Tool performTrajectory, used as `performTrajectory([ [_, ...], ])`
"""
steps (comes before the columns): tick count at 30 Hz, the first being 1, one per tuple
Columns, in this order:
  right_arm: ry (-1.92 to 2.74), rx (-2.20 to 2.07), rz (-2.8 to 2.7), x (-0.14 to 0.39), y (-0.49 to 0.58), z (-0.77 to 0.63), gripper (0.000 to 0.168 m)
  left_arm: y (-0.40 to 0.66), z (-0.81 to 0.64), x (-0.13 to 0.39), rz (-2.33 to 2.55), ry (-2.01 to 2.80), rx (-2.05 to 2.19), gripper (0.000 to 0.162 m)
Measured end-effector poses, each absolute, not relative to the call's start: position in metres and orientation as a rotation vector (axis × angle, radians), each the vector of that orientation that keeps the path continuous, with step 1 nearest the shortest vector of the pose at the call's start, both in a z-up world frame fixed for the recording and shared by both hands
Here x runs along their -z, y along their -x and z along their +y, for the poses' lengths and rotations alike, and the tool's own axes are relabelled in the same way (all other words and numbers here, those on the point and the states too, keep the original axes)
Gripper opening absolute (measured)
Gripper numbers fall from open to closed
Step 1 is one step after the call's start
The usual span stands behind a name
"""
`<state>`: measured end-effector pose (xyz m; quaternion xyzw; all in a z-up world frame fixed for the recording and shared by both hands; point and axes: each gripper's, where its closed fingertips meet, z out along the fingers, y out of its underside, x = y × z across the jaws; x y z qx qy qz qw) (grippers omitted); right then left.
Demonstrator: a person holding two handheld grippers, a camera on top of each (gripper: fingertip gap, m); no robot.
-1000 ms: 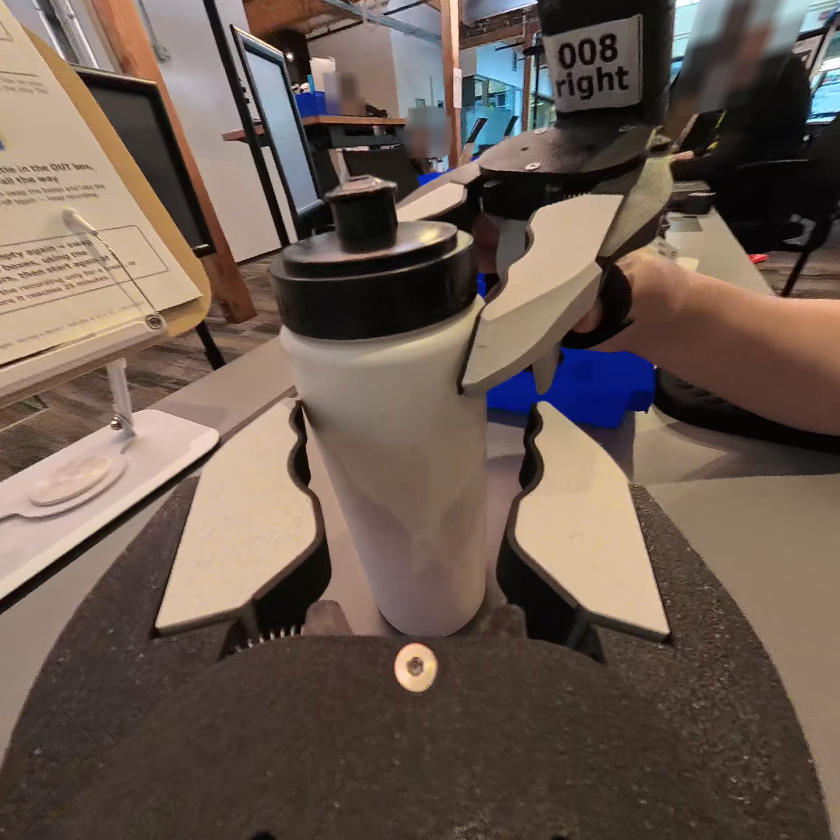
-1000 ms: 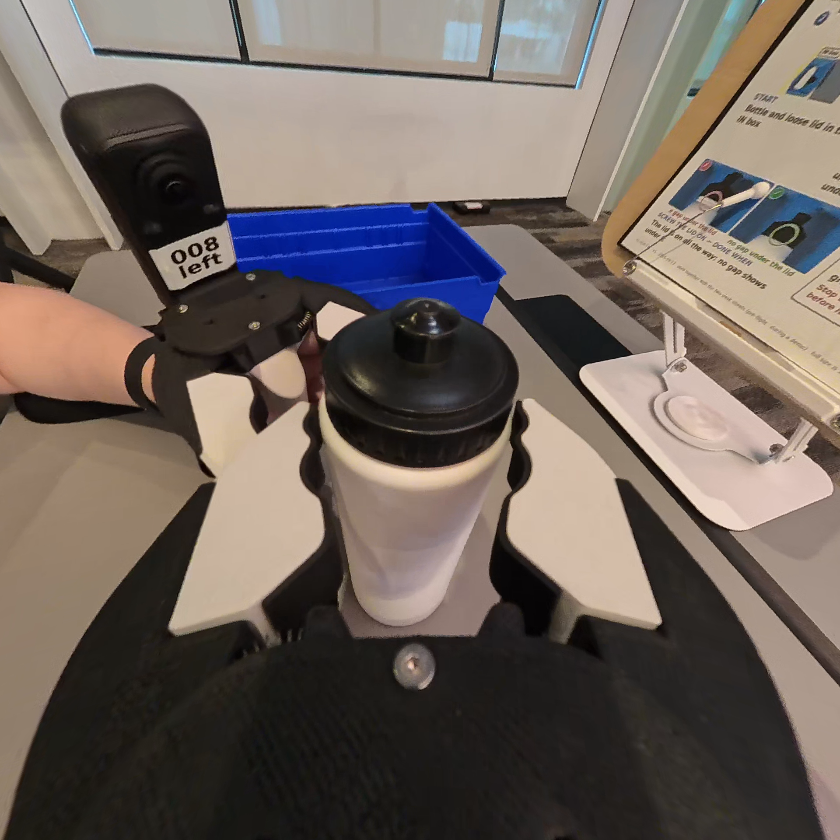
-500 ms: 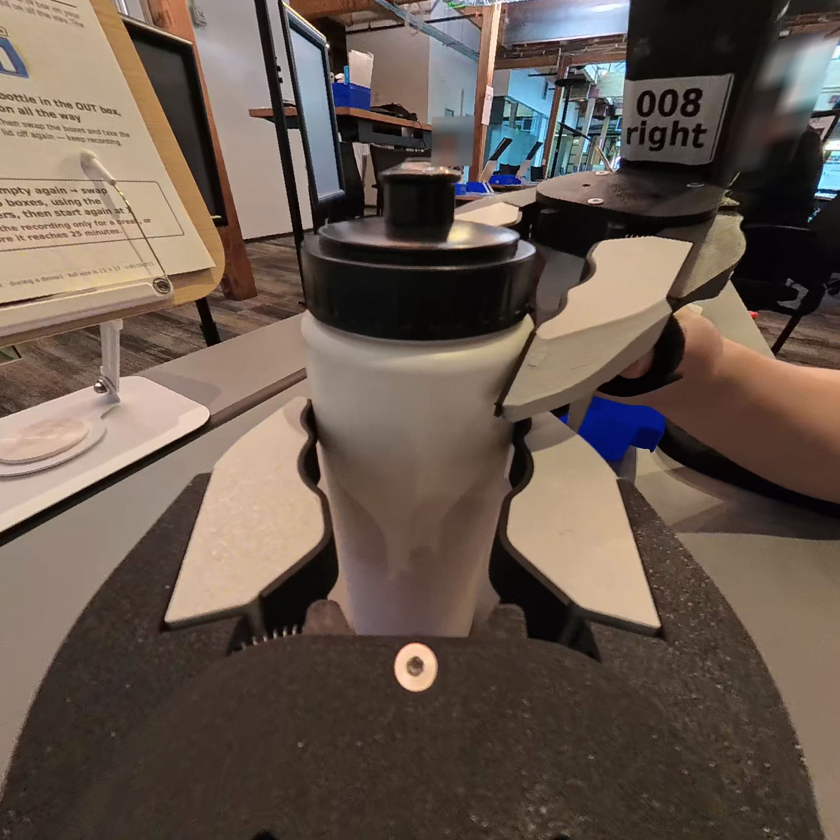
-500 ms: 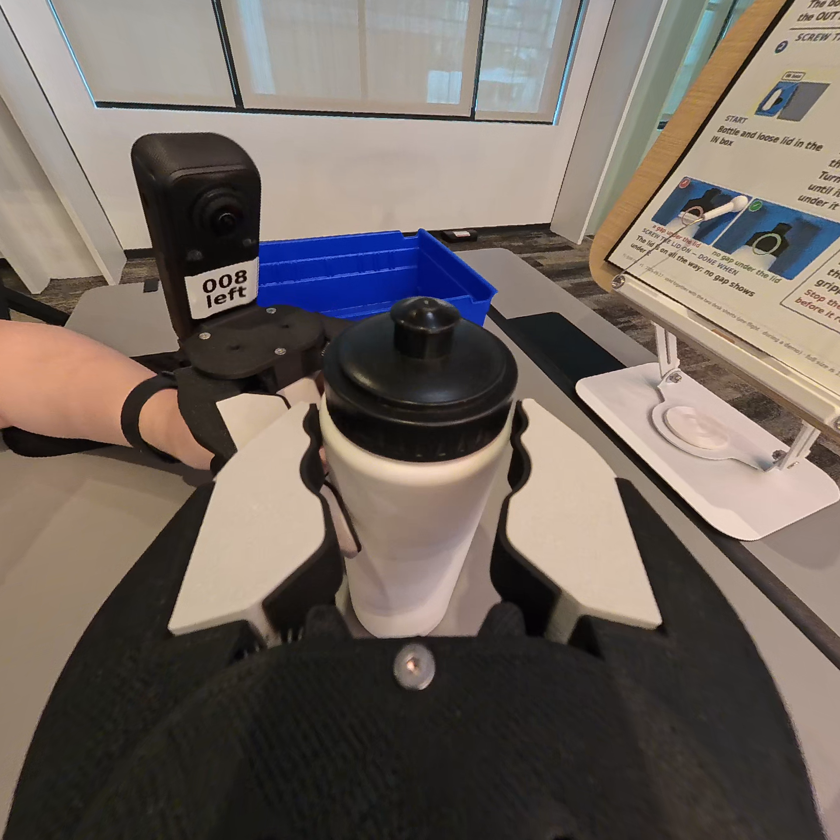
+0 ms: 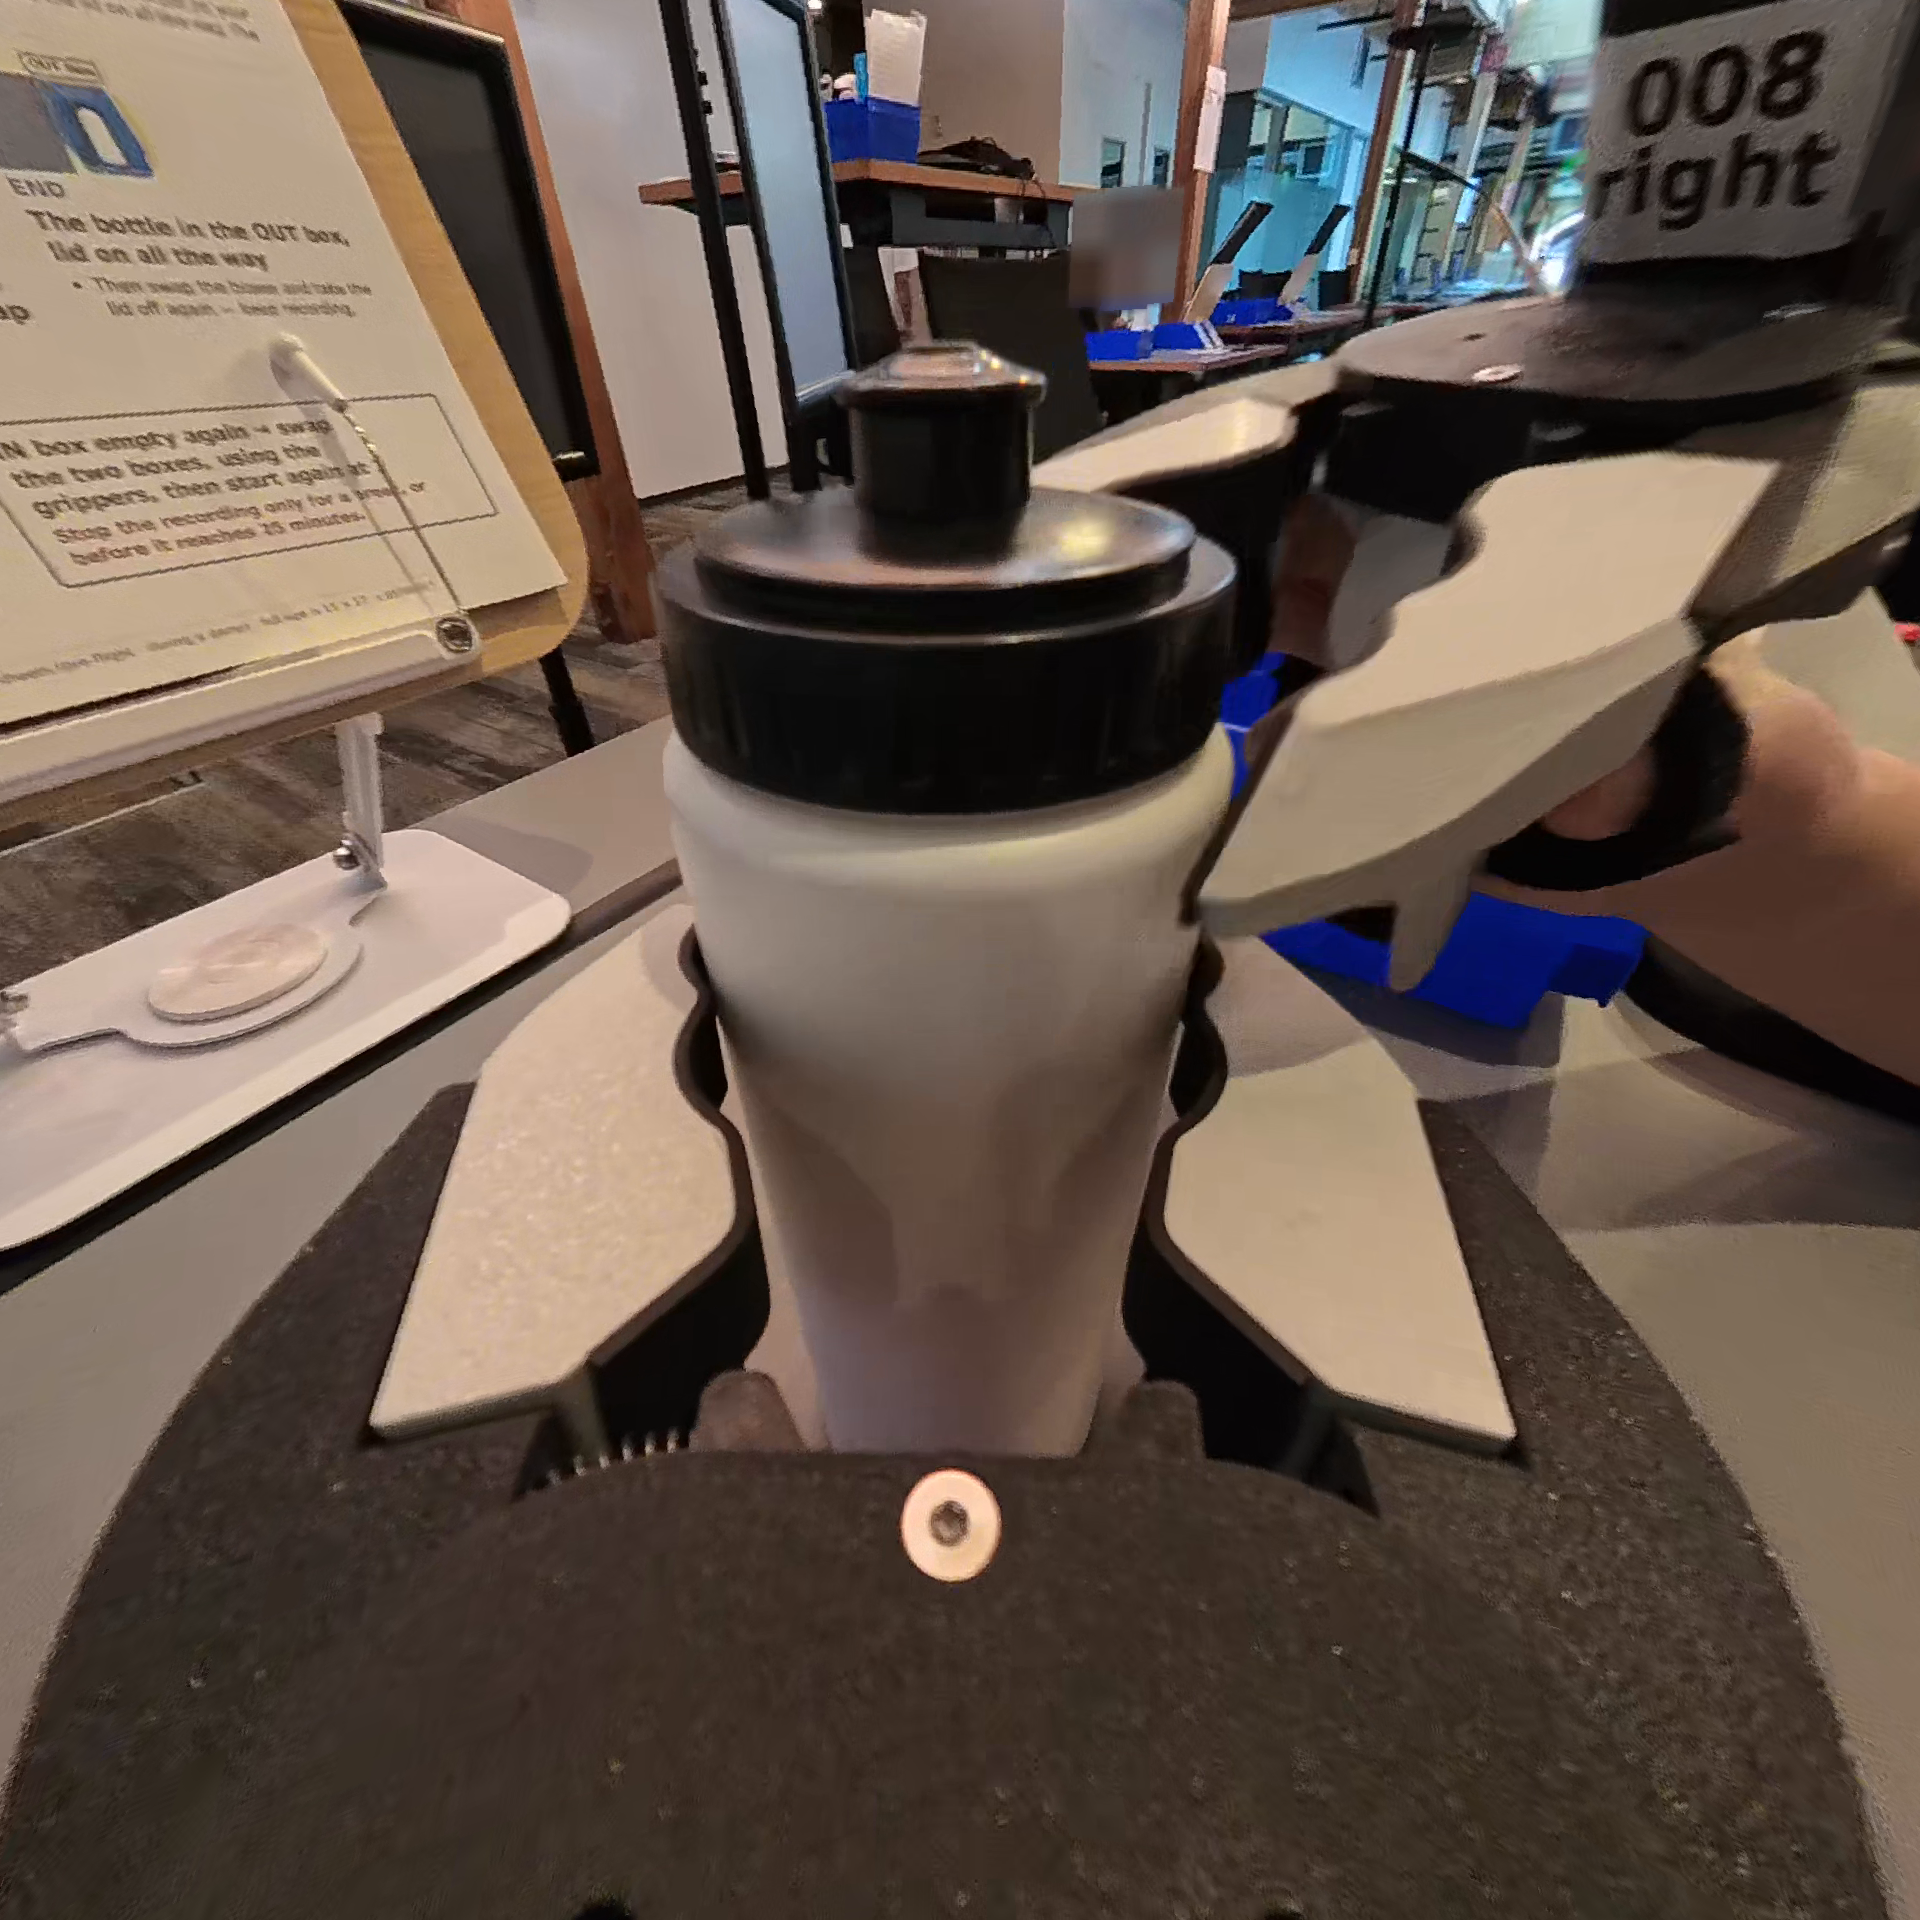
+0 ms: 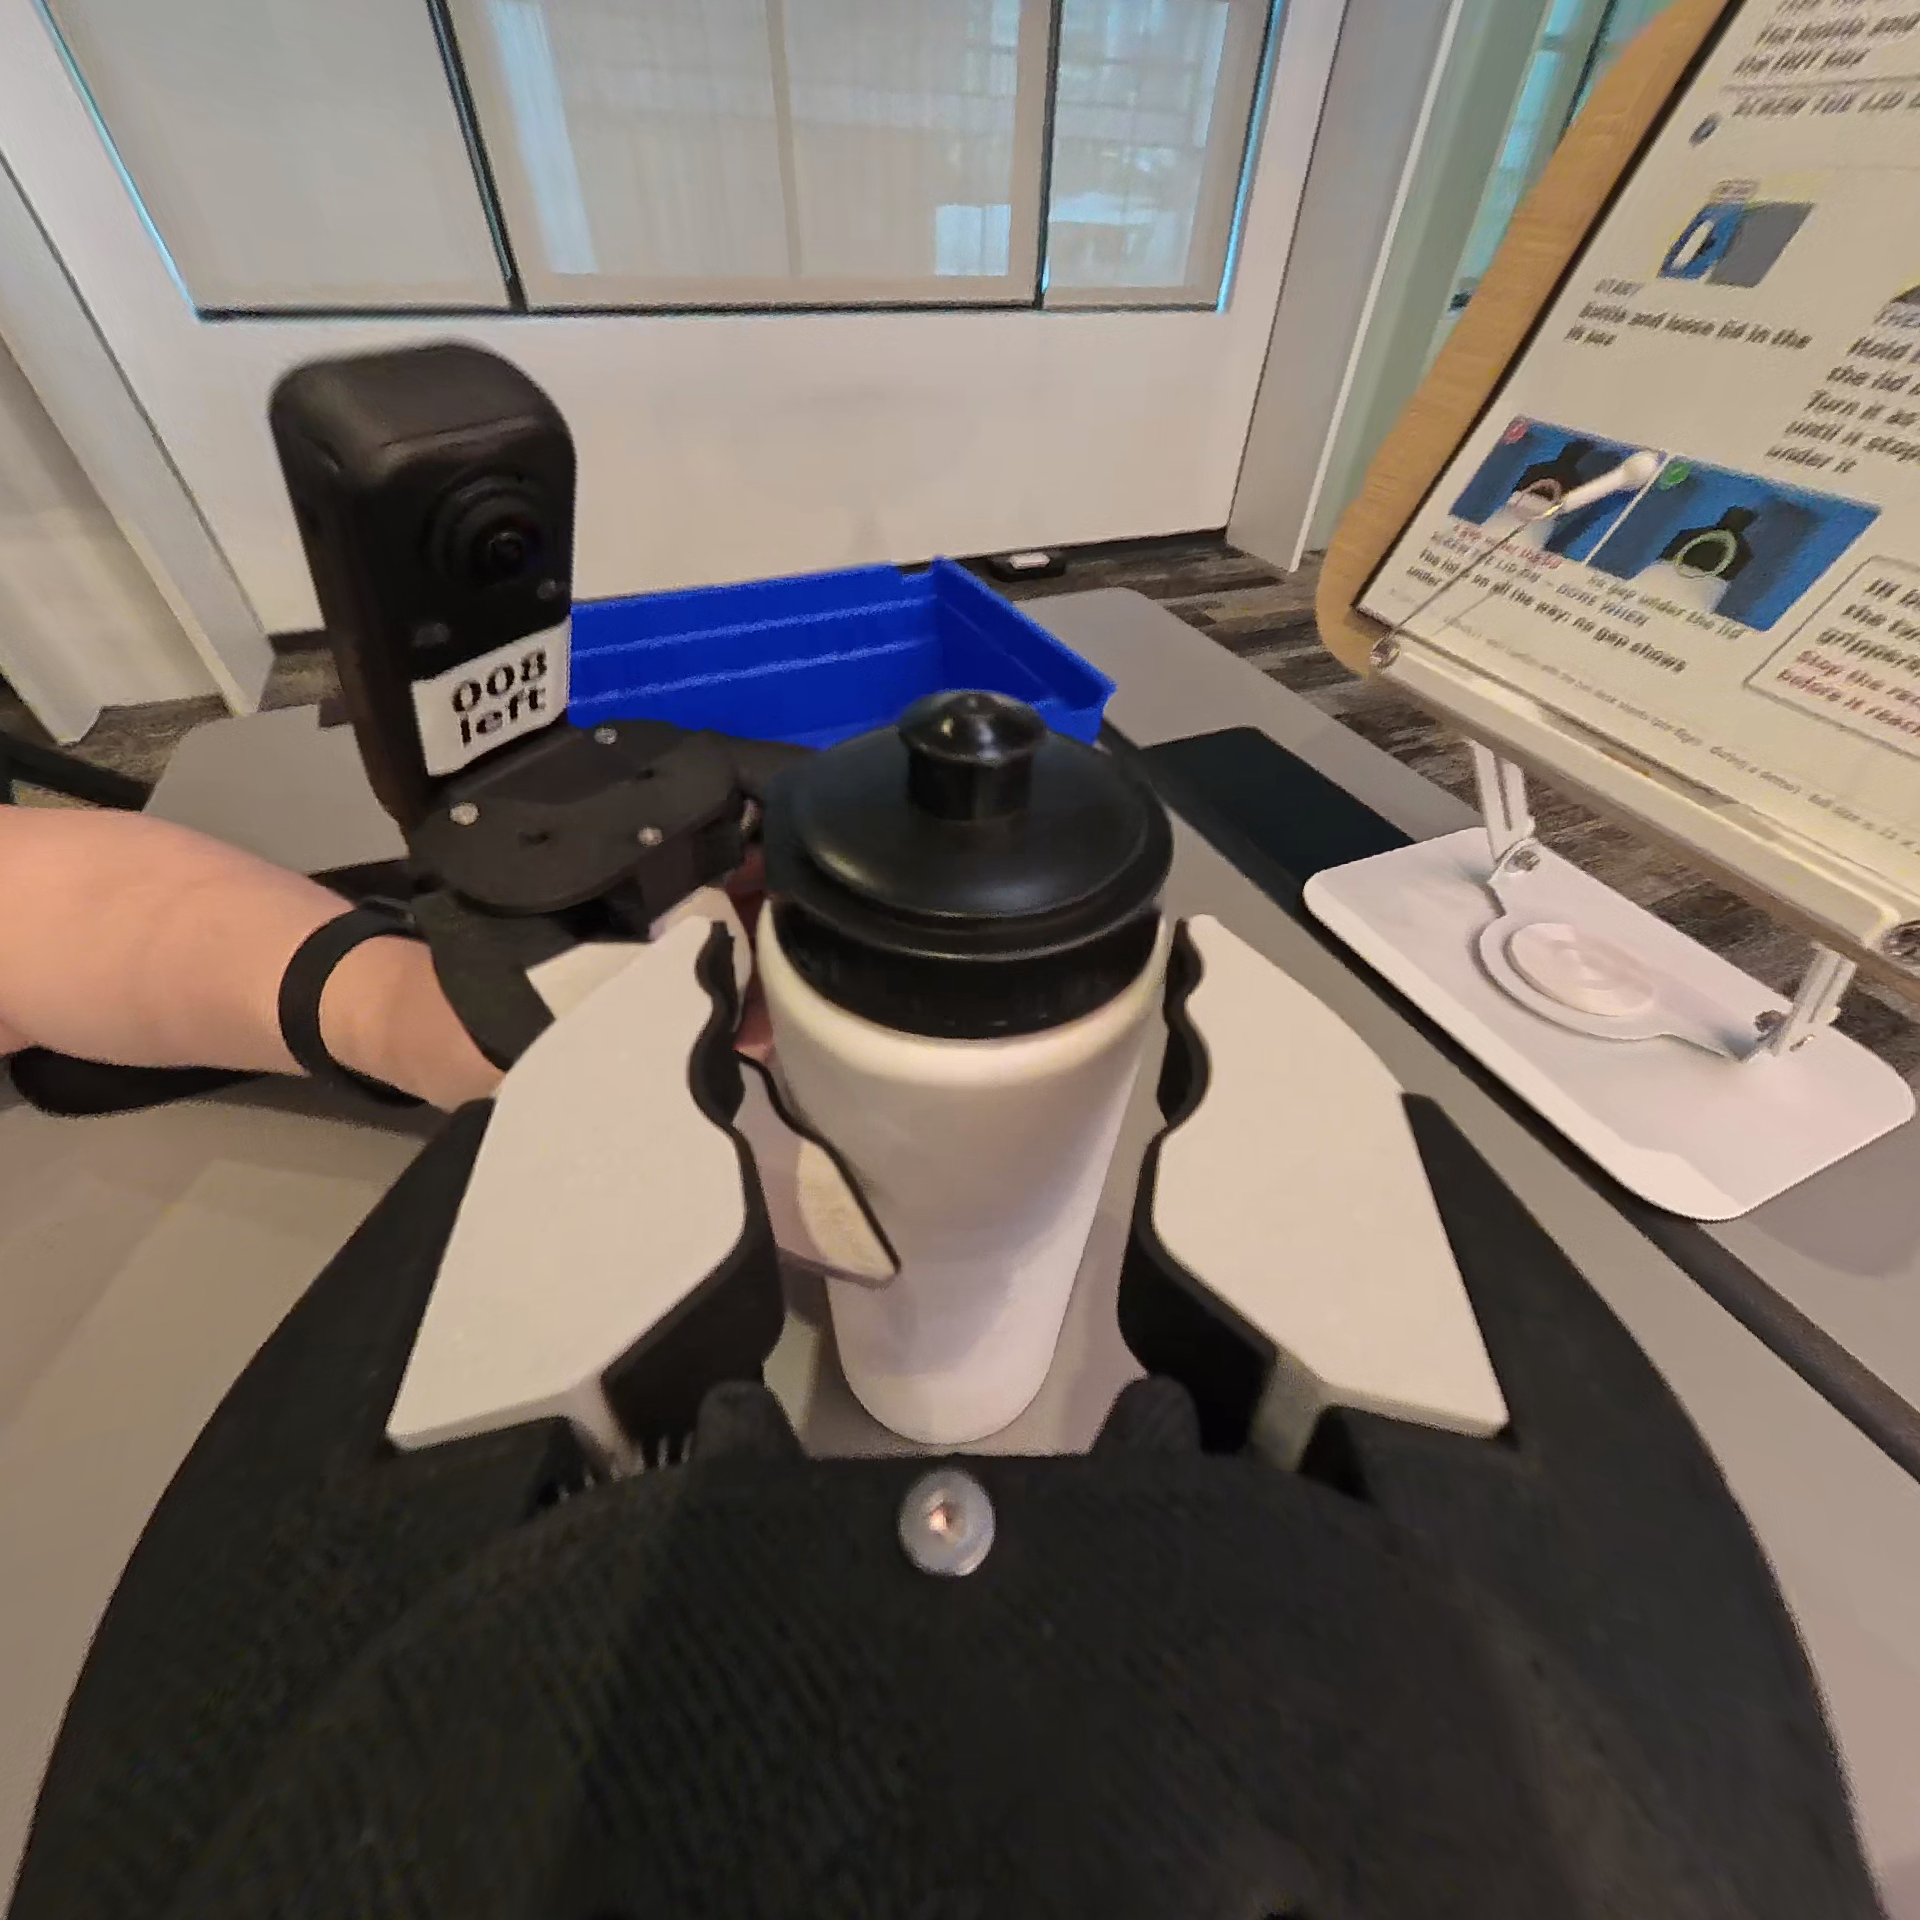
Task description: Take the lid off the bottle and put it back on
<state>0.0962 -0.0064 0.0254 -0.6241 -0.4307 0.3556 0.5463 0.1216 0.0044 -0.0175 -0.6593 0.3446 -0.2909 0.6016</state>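
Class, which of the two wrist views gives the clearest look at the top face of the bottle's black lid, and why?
The right wrist view: it looks down on the lid, showing its round top and spout. The left wrist view sees the lid almost side-on, mostly its ribbed rim, with the top foreshortened.

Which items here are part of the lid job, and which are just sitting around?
In use: bottle; lid, on the bottle; left tool, shut on the bottle's body; right tool, its fingers level with the lid.

Lying about: blue bin; instruction board on its white stand.
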Motion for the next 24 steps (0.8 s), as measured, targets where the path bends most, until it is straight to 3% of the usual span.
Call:
performTrajectory([
  [9, 1.492, -0.650, -0.809, -0.039, -0.098, -0.005, 0.080, -0.121, 0.005, 0.018, 0.709, 1.554, 0.571, 0.085],
  [13, 1.494, -0.698, -0.775, -0.044, -0.101, -0.007, 0.071, -0.125, 0.001, 0.018, 0.708, 1.566, 0.547, 0.086],
  [24, 1.590, -0.766, -0.820, -0.036, -0.099, -0.006, 0.076, -0.128, -0.001, 0.018, 0.713, 1.577, 0.516, 0.086],
])
